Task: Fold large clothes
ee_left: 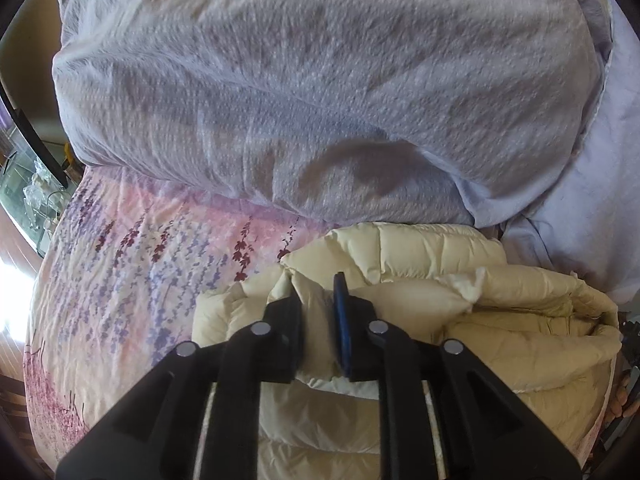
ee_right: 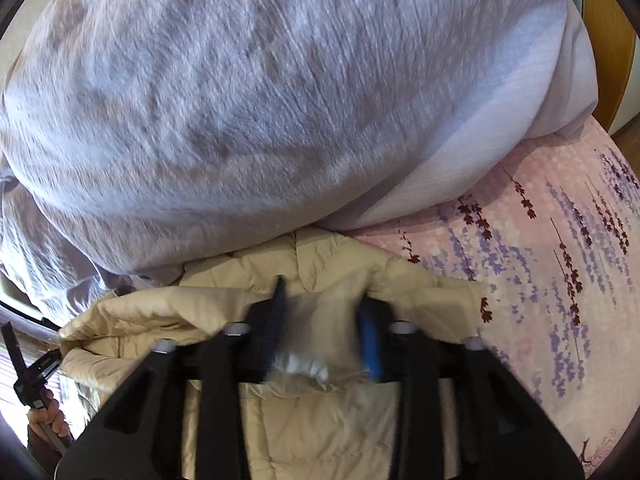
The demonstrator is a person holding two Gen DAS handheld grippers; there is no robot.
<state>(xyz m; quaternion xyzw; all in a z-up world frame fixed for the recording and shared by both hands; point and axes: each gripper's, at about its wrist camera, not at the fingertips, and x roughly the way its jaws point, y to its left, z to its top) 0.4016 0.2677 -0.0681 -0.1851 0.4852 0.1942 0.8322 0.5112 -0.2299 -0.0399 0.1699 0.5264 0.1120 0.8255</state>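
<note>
A cream padded jacket (ee_left: 420, 280) lies bunched on a floral bed sheet (ee_left: 120, 264). It also shows in the right wrist view (ee_right: 340, 264), tan in that light. My left gripper (ee_left: 318, 300) has its jaws a narrow gap apart with a fold of the jacket between them; the fingers look closed on the fabric. My right gripper (ee_right: 320, 308) is blurred by motion, its jaws wider apart, with jacket fabric bunched between them. The other hand and gripper handle (ee_right: 32, 380) show at the left edge of the right wrist view.
A big lilac duvet (ee_left: 300, 88) is heaped on the bed just behind the jacket, also in the right wrist view (ee_right: 260, 100). The sheet (ee_right: 540, 260) lies bare to the right. A glass cabinet (ee_left: 28, 184) stands left of the bed.
</note>
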